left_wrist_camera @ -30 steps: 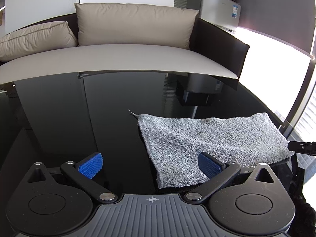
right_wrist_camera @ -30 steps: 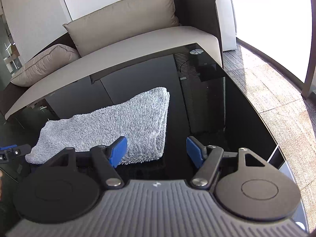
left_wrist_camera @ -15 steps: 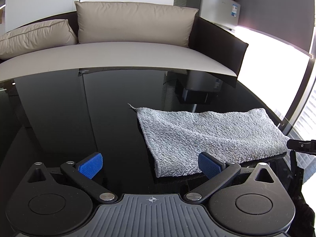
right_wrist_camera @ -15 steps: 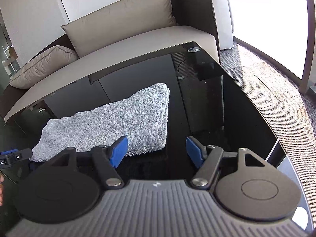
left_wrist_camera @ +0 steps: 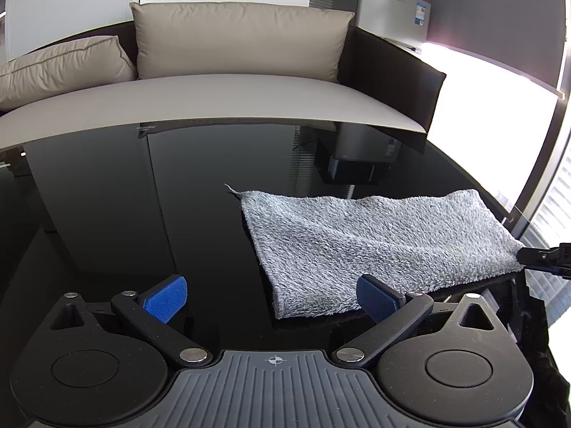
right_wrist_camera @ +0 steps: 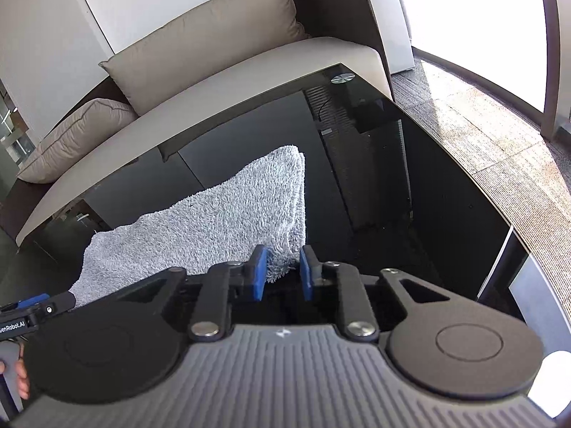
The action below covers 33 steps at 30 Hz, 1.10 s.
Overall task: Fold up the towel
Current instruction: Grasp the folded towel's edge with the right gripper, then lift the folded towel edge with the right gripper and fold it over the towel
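Observation:
A grey terry towel (left_wrist_camera: pixel 374 242) lies folded on the black glass table (left_wrist_camera: pixel 142 214). My left gripper (left_wrist_camera: pixel 271 297) is open, its blue pads wide apart, with the towel's near left corner just ahead of its right pad. In the right wrist view the towel (right_wrist_camera: pixel 221 221) stretches away to the left. My right gripper (right_wrist_camera: pixel 282 274) has narrowed around the towel's near right corner, with a small gap left between the pads and the cloth.
A beige sofa (left_wrist_camera: pixel 214 100) with two cushions runs along the table's far edge. The table's right edge (right_wrist_camera: pixel 499 221) drops to carpet. A fridge with a microwave (left_wrist_camera: pixel 392 7) stands at the back right.
My right gripper has moved forward and closed from wide open to a narrow gap around the towel's near right corner. My left gripper has stayed open and drawn back slightly.

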Each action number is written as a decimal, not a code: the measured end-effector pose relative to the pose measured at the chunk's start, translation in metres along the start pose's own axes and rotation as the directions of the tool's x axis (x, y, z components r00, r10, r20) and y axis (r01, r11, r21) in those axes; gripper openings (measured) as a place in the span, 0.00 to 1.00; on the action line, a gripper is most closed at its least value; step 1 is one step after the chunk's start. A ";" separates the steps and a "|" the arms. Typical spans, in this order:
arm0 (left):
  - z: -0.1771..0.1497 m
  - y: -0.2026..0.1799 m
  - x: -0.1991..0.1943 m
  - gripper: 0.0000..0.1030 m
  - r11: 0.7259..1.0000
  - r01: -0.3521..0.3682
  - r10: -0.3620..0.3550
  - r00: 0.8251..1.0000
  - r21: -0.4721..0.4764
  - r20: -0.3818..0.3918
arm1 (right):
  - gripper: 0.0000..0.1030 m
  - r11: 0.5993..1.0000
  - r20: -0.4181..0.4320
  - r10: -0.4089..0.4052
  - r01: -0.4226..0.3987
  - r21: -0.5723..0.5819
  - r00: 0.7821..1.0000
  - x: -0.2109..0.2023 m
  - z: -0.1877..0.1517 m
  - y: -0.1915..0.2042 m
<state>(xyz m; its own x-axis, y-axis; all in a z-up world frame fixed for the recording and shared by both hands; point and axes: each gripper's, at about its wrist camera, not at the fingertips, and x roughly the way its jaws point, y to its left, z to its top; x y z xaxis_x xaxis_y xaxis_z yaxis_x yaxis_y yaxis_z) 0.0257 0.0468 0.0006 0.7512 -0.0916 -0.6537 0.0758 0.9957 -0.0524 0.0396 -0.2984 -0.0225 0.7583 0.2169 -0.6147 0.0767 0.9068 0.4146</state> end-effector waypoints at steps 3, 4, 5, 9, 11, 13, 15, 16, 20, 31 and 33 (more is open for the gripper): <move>-0.001 -0.002 0.002 0.87 1.000 0.007 -0.007 1.000 0.007 -0.013 | 0.10 1.000 -0.009 0.006 -0.006 0.026 1.000 0.001 0.001 -0.001; -0.001 -0.002 0.003 0.83 1.000 0.008 -0.008 1.000 0.011 -0.016 | 0.09 0.999 -0.011 0.008 -0.008 0.037 1.000 0.001 0.000 -0.002; -0.001 -0.003 0.003 0.79 1.000 0.009 -0.009 1.000 0.015 -0.020 | 0.09 0.999 -0.011 0.010 -0.009 0.047 1.000 0.001 0.000 -0.003; -0.002 -0.006 0.005 0.61 1.000 0.016 -0.015 1.000 0.025 -0.023 | 0.08 0.998 -0.003 0.011 -0.011 0.061 1.000 0.000 0.001 -0.004; -0.002 -0.007 0.005 0.53 0.999 0.019 -0.018 1.000 0.030 -0.024 | 0.08 0.998 0.005 0.015 -0.016 0.065 1.000 -0.002 0.002 -0.004; -0.002 -0.009 0.006 0.49 0.999 0.022 -0.021 0.999 0.034 -0.024 | 0.08 0.998 0.014 0.019 -0.020 0.067 1.000 -0.003 0.003 -0.005; -0.003 -0.010 0.006 0.41 0.999 0.025 -0.024 0.999 0.039 -0.025 | 0.07 0.997 0.023 0.022 -0.024 0.068 0.999 -0.004 0.005 -0.005; -0.003 -0.011 0.006 0.39 0.999 0.027 -0.026 0.999 0.041 -0.025 | 0.07 0.997 0.027 0.024 -0.026 0.067 0.999 -0.004 0.005 -0.004; -0.003 -0.013 0.007 0.38 0.998 0.031 -0.030 0.999 0.047 -0.026 | 0.07 0.997 0.048 0.032 -0.035 0.062 0.998 -0.006 0.009 0.000; -0.002 -0.014 0.006 0.38 0.998 0.031 -0.029 0.999 0.052 -0.032 | 0.07 0.996 0.106 0.051 -0.058 0.067 0.993 -0.011 0.018 0.009; -0.002 -0.014 0.006 0.38 0.998 0.031 -0.030 0.999 0.052 -0.032 | 0.07 0.996 0.115 0.054 -0.061 0.058 0.992 -0.012 0.020 0.012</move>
<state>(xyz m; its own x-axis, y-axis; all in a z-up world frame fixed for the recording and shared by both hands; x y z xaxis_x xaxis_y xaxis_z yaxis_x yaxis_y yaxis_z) 0.0280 0.0322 -0.0039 0.7269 -0.1206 -0.6760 0.1329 0.9905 -0.0338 0.0447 -0.2970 0.0034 0.8308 0.2228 -0.5100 0.0675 0.8693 0.4897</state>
